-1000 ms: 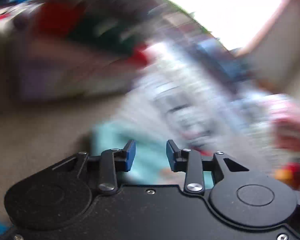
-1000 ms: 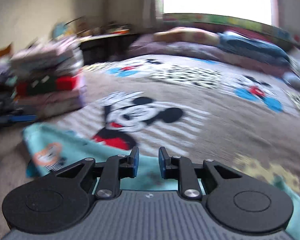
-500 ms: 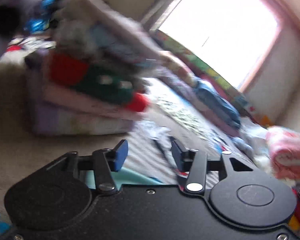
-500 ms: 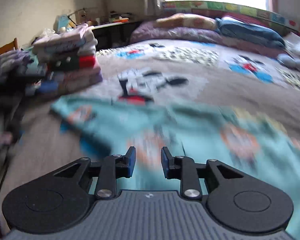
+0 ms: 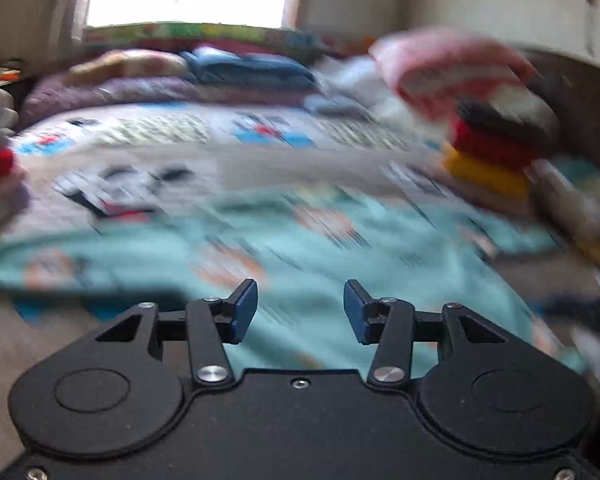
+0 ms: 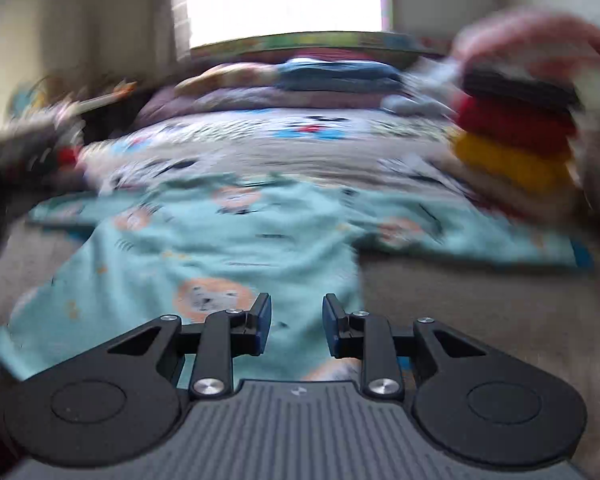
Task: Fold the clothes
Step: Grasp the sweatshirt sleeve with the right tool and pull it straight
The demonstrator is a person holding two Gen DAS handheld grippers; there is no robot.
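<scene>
Teal garment lying spread on the bed, both tools hovering empty above it

The teal printed garment (image 6: 228, 248) is lying flat on the cartoon-print bedspread (image 6: 284, 156), left of a stack of folded clothes (image 6: 516, 136). The left tool (image 5: 296, 312) is standing fairly wide, having just been opening, with nothing between its pads. The right tool (image 6: 296, 324) is standing narrower, slightly parted, gripping nothing, above the garment's near edge.
</scene>
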